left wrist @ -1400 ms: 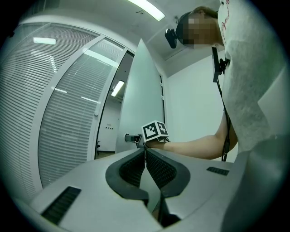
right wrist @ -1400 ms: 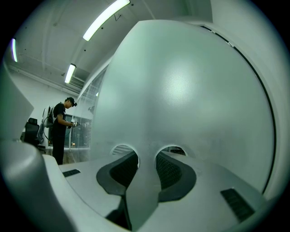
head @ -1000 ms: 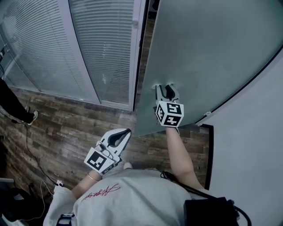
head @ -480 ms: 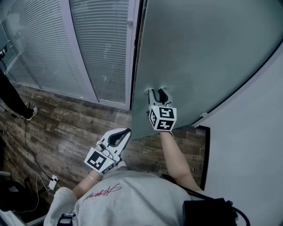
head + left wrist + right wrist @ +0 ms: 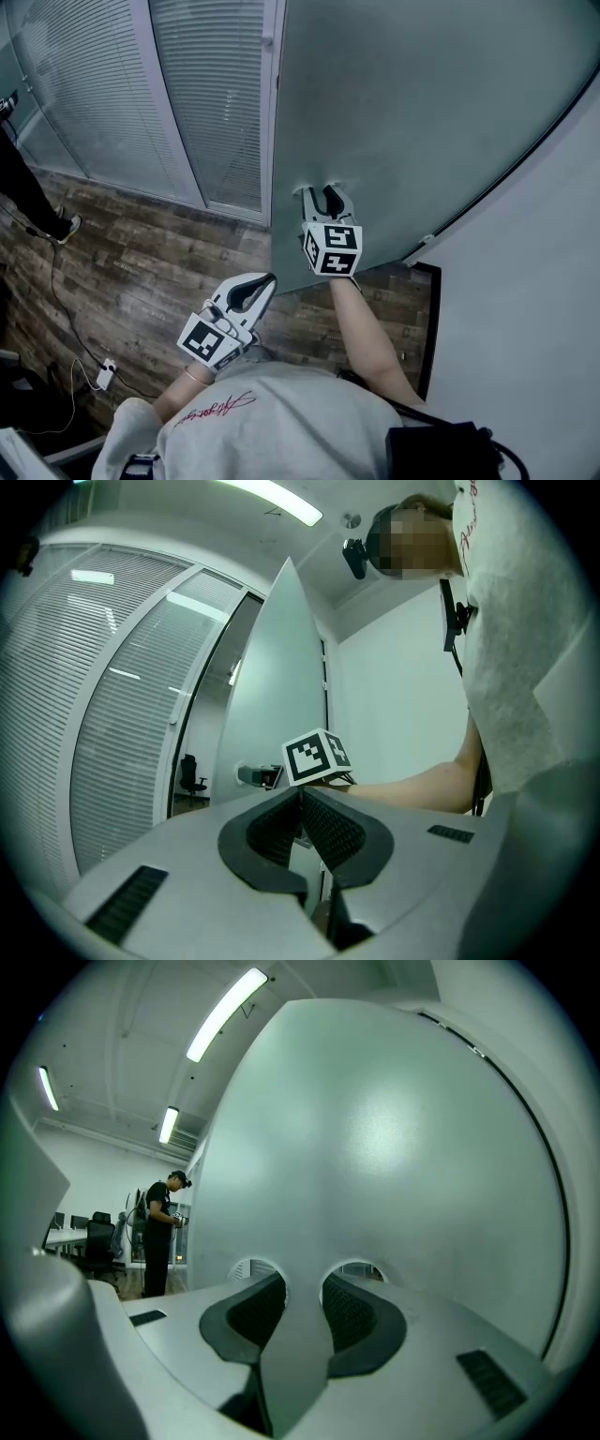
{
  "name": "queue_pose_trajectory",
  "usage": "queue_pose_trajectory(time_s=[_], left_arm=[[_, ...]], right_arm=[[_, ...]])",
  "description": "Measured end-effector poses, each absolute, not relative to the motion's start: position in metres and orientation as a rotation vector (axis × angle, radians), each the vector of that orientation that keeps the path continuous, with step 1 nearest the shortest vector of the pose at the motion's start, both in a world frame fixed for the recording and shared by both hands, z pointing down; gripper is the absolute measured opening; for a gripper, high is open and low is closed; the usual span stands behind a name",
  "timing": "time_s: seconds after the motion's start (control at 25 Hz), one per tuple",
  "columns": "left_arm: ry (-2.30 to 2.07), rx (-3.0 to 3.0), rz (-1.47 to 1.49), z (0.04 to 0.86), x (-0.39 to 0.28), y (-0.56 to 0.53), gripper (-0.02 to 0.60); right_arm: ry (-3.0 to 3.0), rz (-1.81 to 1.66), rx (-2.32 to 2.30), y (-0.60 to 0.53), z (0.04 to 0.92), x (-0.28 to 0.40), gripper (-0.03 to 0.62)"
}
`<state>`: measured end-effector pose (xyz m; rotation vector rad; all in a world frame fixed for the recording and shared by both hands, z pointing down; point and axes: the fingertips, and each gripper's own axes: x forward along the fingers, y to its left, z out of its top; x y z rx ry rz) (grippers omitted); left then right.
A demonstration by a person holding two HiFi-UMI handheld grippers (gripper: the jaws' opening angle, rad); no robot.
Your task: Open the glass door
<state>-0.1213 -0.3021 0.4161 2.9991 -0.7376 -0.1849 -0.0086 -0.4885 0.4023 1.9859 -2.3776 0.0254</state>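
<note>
Right tool [image 5: 322, 196] is clamped on the handle [image 5: 298, 1344] near the free edge of the frosted glass door [image 5: 422, 112], which stands ajar from its frame, apparently part-opened with more swing left. Left tool [image 5: 267, 280] hangs closed, empty.

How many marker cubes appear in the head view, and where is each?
2. One cube sits on the left gripper, shut, above the wood floor; the other on the right gripper, gripping the handle of the glass door. None looks hidden.
</note>
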Motion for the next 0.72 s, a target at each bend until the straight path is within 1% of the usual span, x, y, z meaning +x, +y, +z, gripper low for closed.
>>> queue_pose_trajectory(time_s=[0.72], left_arm=[[-0.932,2.958,-0.209,0.416,-0.097,-0.225,0.024]], right_arm=[[-2.465,0.032,1.880,-0.430,0.404,0.000,0.132]])
